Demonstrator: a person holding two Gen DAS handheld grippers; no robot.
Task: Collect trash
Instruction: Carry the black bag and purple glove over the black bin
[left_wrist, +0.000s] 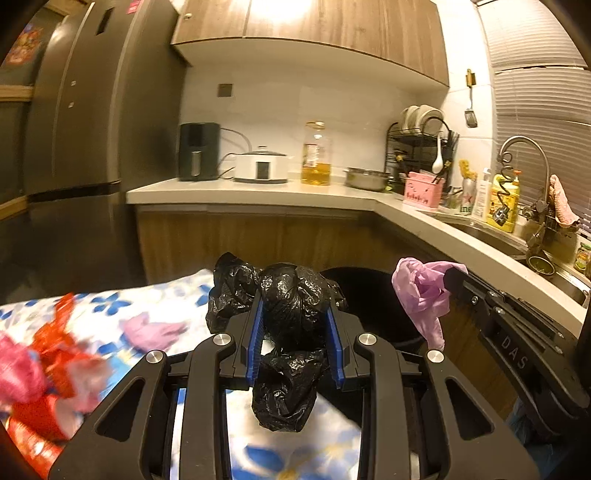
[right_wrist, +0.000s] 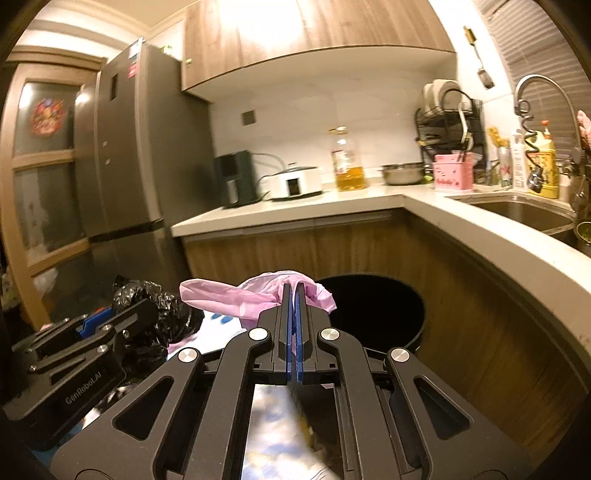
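A: What is held, and where is it?

B: A crumpled black bag (left_wrist: 286, 306) is clamped between the blue pads of the left gripper (left_wrist: 294, 314), its lower part hanging below the jaws. A thin pink bag (right_wrist: 258, 295) is pinched by the right gripper (right_wrist: 294, 291), whose jaws are pressed almost flat together on it. Both pieces are carried in the air, near the dark round bin (right_wrist: 373, 310) that stands against the wooden cabinet.

A: Is the bin reached?

B: Not quite, it is judged. The pink bag is seen just at the near rim of the bin; the black bag is held beside it, more over the flowered cloth (left_wrist: 110, 306) than over the opening.

A: What is left on the cloth?

B: Another pink scrap (left_wrist: 155, 328) and some red and pink wrappers (left_wrist: 55, 354) are seen there, blurred, so more collecting is likely needed.

A: What could go wrong?

B: If the jaws are released too early, the light plastic could be dropped short of the rim, onto the cloth or the floor. The pink film could also cling to the pads and fail to fall. The two grippers are held close together, so a knock between them is possible over the narrow opening
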